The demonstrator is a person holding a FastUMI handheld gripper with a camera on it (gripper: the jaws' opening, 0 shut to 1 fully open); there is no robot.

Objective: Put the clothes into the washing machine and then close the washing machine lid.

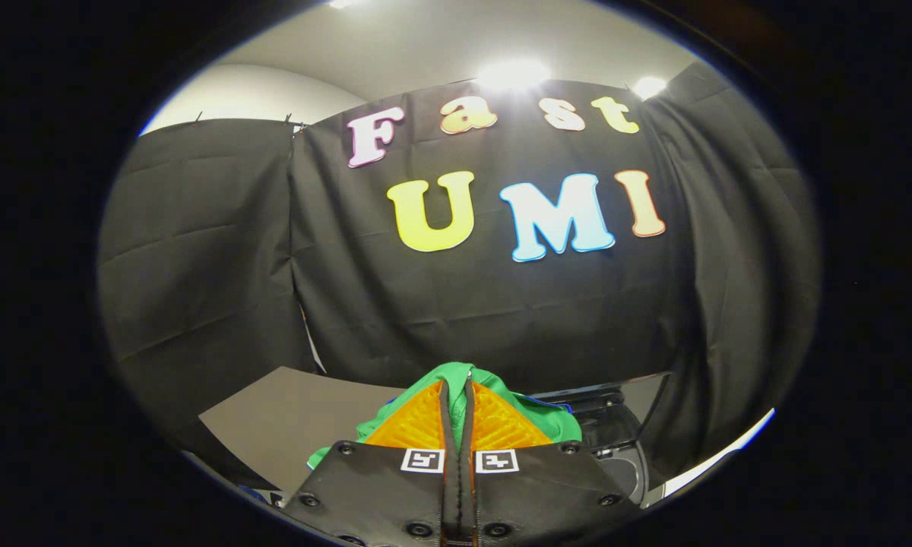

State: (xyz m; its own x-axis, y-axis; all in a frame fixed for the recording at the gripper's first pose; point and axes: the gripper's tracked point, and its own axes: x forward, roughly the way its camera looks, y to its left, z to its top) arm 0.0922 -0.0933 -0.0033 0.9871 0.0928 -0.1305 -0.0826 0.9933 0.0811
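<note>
The gripper (457, 384) is holding a green garment (558, 422), its jaws drawn almost together with a fold of cloth pinched between them; the cloth is bunching up over the tips and spilling down on both sides of the fingers (418, 422), so the hold looks to be on a gathered ridge, not on a hem. Just beyond and to the right of the fingers the washer (615, 437) is sitting with its dark opening showing, and a grey table (289, 414) is lying to the left; the garment is hanging above and between these, close to the washer's mouth. By its look the cloth is soft, light and limp; it is likely to sag and trail, so a loose end may be catching on the washer's rim as it goes in. A pinch on a thick fold near the middle seems the safest hold; a thin edge might be slipping out.
</note>
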